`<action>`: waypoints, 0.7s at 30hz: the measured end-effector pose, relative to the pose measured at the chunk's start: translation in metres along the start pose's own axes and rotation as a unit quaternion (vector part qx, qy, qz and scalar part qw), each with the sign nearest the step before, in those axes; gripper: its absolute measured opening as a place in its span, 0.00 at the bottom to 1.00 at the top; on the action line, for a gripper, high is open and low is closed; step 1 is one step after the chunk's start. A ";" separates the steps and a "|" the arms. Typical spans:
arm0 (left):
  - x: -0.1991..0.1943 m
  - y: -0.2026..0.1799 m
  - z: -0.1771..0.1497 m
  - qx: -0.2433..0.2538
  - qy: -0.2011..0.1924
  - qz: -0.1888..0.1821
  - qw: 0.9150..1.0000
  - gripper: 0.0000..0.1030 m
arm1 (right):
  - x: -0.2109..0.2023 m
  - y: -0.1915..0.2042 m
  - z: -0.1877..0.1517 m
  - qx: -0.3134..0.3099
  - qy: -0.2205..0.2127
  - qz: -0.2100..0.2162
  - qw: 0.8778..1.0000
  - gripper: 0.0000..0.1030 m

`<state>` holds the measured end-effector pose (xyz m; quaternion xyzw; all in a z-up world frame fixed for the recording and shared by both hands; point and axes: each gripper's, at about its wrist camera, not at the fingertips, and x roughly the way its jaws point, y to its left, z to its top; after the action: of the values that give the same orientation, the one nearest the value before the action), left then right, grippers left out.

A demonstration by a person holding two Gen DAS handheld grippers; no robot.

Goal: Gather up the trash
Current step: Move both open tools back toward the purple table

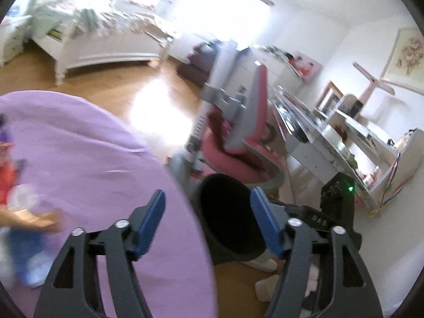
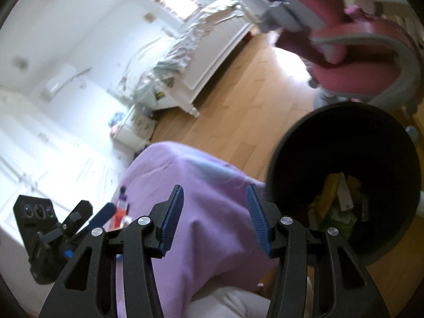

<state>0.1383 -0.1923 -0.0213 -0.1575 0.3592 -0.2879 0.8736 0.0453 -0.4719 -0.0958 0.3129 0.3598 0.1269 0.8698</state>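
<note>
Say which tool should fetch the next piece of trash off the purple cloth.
Left tool, probably: it is open, empty, and nearer the leftover items on the purple cloth. The right tool sits beside the bin.

- Warm wooden floor point(image 1: 111, 84) with a bright patch of sunlight.
- White bed point(image 1: 106, 50) beneath glaring windows point(image 1: 212, 8).
- Pink desk chair point(image 1: 238, 137) beside a cluttered white desk point(image 1: 326, 145).
- White walls; framed flower picture point(image 1: 408, 53).
</note>
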 end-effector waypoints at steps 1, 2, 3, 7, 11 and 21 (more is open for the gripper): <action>-0.009 0.005 -0.001 -0.002 -0.006 0.010 1.000 0.75 | 0.001 0.010 -0.004 -0.010 0.006 0.001 1.000 0.48; -0.024 0.016 -0.005 -0.005 -0.016 0.028 0.999 0.75 | 0.003 0.019 -0.007 -0.019 0.011 0.003 1.000 0.48; -0.038 0.026 -0.010 -0.008 -0.021 0.047 0.999 0.75 | 0.006 0.029 -0.011 -0.031 0.017 0.006 0.999 0.48; -0.078 0.052 -0.033 -0.029 -0.039 0.093 0.995 0.75 | 0.018 0.070 -0.031 -0.083 0.042 0.012 0.996 0.62; -0.097 0.056 -0.058 -0.043 -0.048 0.104 0.992 0.75 | 0.027 0.110 -0.056 -0.146 0.039 -0.023 0.988 0.71; -0.115 0.033 -0.103 -0.075 -0.093 0.093 0.988 0.85 | -0.003 0.118 -0.183 -0.340 -0.116 -0.360 0.861 0.90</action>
<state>0.0105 -0.1021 -0.0471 -0.2151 0.3101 -0.1617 0.9118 -0.0853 -0.2993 -0.1193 -0.1412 0.2786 -0.1180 0.9426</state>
